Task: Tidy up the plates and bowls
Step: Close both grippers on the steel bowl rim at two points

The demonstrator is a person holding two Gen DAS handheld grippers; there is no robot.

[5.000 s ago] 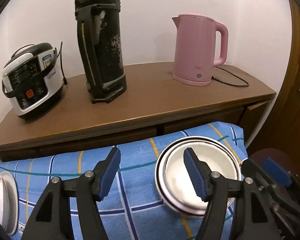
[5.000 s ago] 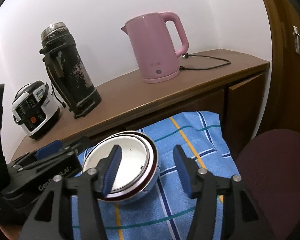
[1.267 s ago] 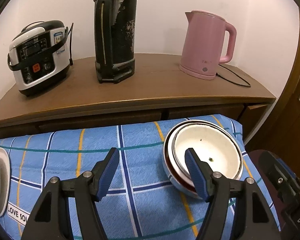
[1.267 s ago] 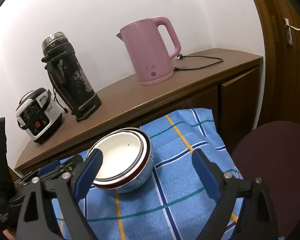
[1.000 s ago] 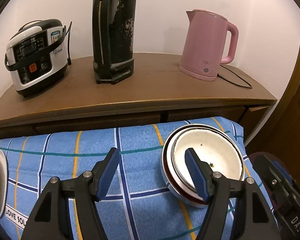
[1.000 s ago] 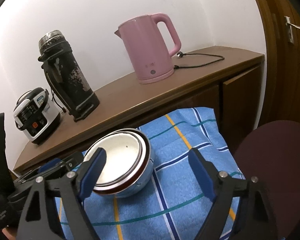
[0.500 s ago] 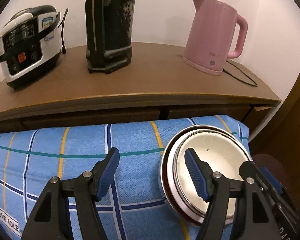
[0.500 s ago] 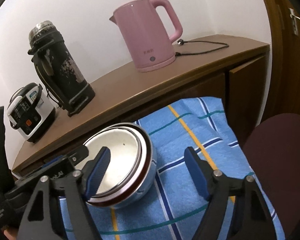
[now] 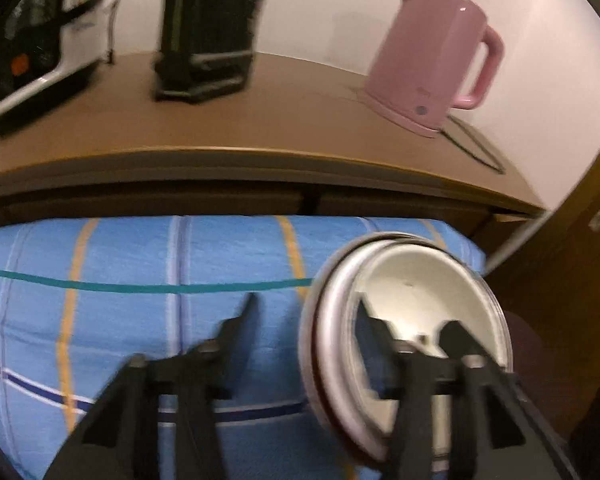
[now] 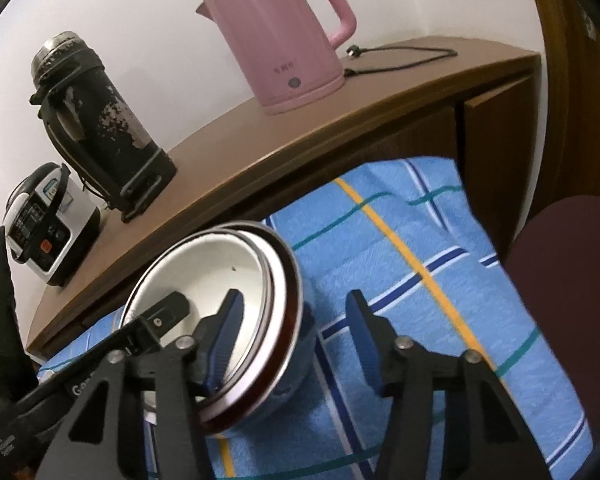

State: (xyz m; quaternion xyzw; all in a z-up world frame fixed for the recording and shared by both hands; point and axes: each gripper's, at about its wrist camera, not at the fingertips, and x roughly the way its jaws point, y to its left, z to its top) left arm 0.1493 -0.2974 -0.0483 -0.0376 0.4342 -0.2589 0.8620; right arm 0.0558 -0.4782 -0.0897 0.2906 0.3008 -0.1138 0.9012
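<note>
A stack of nested bowls [image 9: 416, 292] [image 10: 220, 272], white inside with a dark red rim and a pale blue outer bowl, sits on the blue checked cloth [image 9: 140, 272]. My left gripper [image 9: 306, 324] straddles the stack's left rim, one finger inside and one outside. Its jaws are closing, and a gap still shows beside the outer finger. My right gripper [image 10: 296, 328] straddles the right rim the same way. Its jaws are also closing, and its outer pad [image 10: 362, 332] stands clear of the bowl wall. The left wrist view is blurred.
Behind the cloth runs a wooden sideboard [image 10: 300, 128] with a pink kettle [image 10: 280, 40], its cord, a black thermos [image 10: 100, 120] and a rice cooker [image 10: 44, 216]. A dark red chair seat [image 10: 572, 280] lies to the right, and a wooden door beyond it.
Both grippers moved forward and down onto the bowl stack and their jaws narrowed. Each now has one finger inside the bowl. The plate at the far left has left the view.
</note>
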